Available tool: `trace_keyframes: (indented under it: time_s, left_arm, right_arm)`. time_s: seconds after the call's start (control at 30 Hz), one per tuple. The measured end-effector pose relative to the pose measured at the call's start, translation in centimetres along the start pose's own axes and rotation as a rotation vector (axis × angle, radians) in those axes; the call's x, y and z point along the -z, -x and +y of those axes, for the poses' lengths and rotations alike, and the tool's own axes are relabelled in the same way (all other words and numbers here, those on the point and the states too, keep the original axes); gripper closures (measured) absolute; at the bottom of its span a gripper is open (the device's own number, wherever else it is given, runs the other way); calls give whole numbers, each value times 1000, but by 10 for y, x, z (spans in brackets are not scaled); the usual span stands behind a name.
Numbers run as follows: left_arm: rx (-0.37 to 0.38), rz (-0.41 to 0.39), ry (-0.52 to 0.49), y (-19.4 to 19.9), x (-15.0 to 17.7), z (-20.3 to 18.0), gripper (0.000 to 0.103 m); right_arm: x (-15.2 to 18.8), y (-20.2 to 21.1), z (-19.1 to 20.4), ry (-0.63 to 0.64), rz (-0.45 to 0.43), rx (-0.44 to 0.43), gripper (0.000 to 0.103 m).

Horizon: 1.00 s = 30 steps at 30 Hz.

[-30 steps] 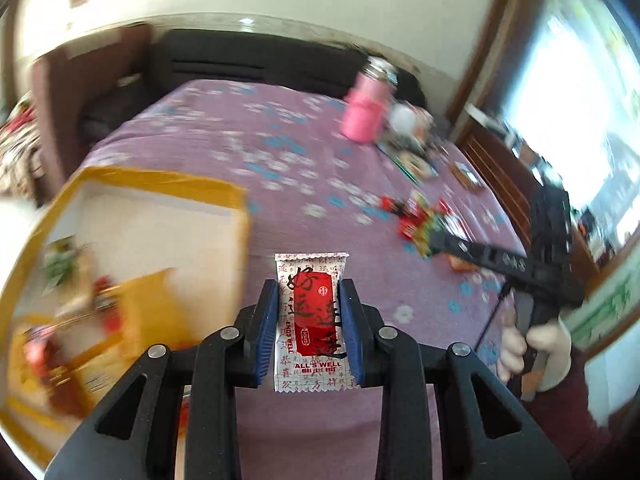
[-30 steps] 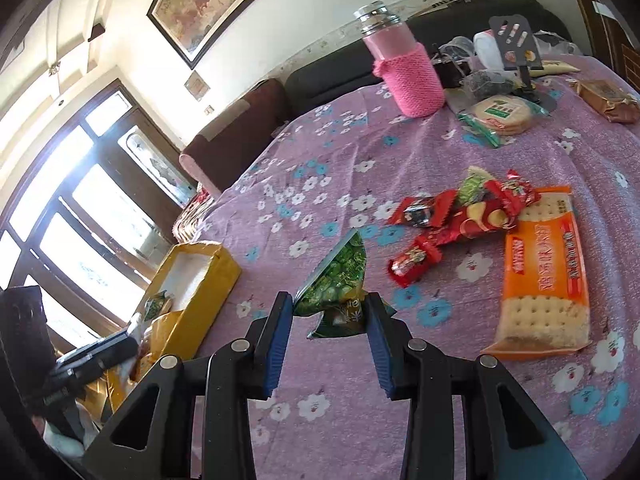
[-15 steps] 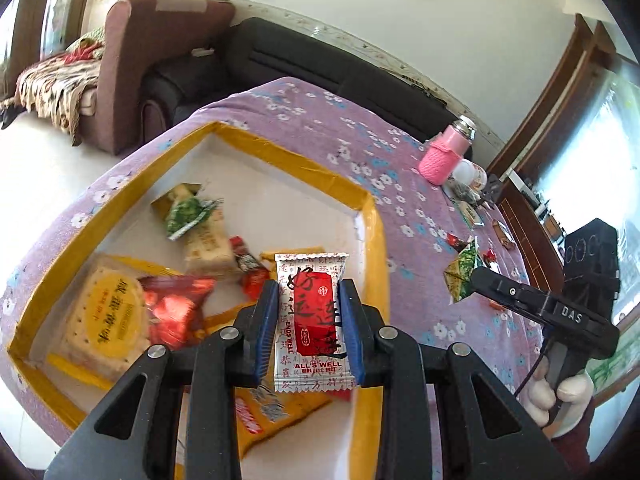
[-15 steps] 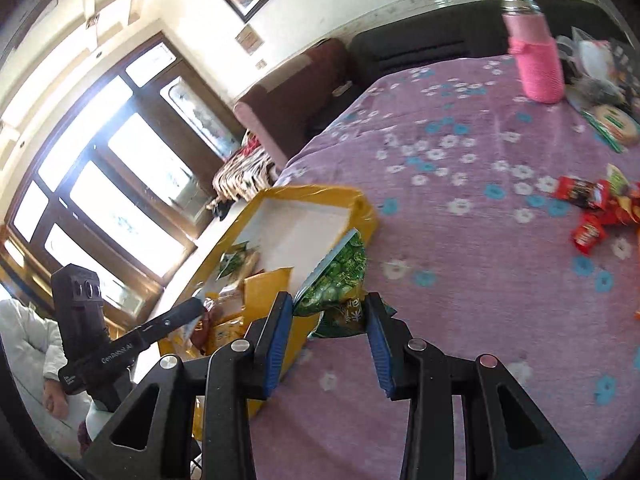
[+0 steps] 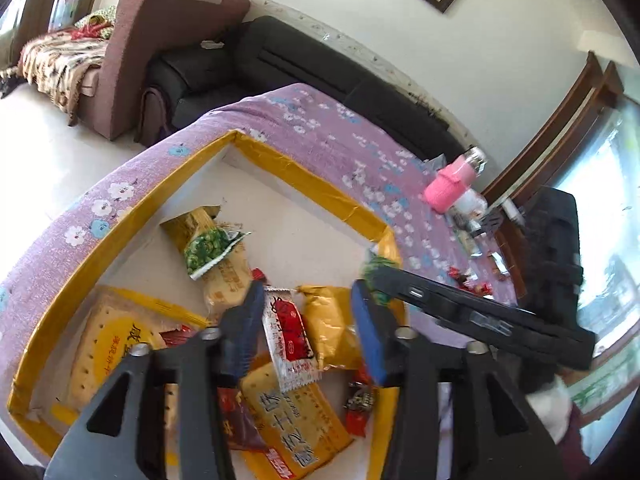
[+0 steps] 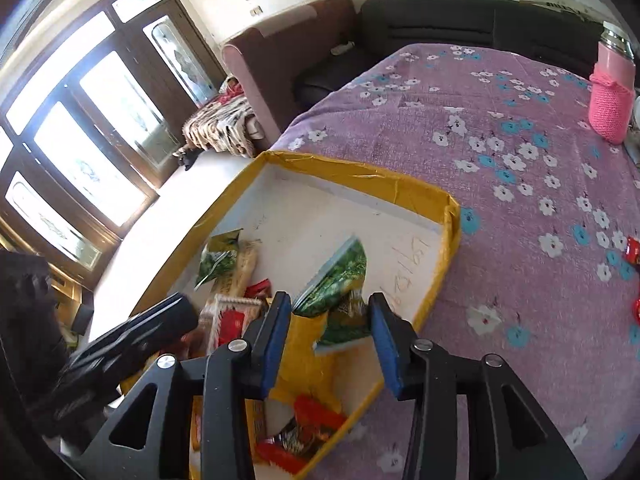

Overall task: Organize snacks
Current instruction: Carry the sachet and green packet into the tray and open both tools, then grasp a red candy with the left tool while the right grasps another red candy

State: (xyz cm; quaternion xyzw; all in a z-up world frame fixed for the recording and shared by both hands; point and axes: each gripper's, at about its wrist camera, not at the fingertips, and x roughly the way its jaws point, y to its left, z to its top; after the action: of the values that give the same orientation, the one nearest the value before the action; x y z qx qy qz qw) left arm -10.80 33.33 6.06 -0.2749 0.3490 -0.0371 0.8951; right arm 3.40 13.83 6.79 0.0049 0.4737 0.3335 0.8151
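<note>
In the left wrist view, the left hand-held gripper [image 5: 308, 326] hangs over the yellow-edged box [image 5: 304, 180] with its blue pads spread wide. The red-and-white sachet [image 5: 290, 340] sits between them, tilted, close against the left pad and clear of the right one, so it looks released, or nearly so, rather than clamped. It is judged a light, thin foil pack, slippery and easily creased, best pinched across its flat middle or by a crimped end. Below it lie other packs, among them a green pea bag [image 5: 208, 248] and a yellow cracker pack [image 5: 120, 344]. The right hand-held gripper [image 5: 472, 312] crosses this view at the box's far corner.

In the right wrist view, the right hand-held gripper [image 6: 330, 340] is also parted wide above the box [image 6: 360, 172]. The green snack bag [image 6: 340, 280] stands crumpled between the pads; whether either pad touches it cannot be told. It reads as a light, puffy, crinkly bag that gives under pressure, so a gentle pinch at the sealed edge would suit. The purple flowered worktop [image 6: 500, 160] carries the box.
</note>
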Motion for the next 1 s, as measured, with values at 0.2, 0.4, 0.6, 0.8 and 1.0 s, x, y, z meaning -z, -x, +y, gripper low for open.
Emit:
trace_keyframes:
  time_s: [0.2, 0.4, 0.6, 0.8, 1.0]
  left_arm:
    - [81, -40, 56, 20, 5, -4, 28]
    - [135, 6, 83, 17, 19, -25, 28]
    - [210, 55, -10, 13, 36, -75, 28]
    - [247, 143, -76, -10, 53, -111, 28]
    - [227, 180, -88, -23, 58, -123, 28]
  right_arm:
    - [-8, 8, -3, -34, -45, -39, 56]
    - [1, 50, -53, -122, -112, 11, 52]
    - [24, 108, -142, -255, -184, 154, 50]
    - [34, 131, -215, -373, -231, 283, 48]
    - [7, 106, -252, -366, -215, 379, 48]
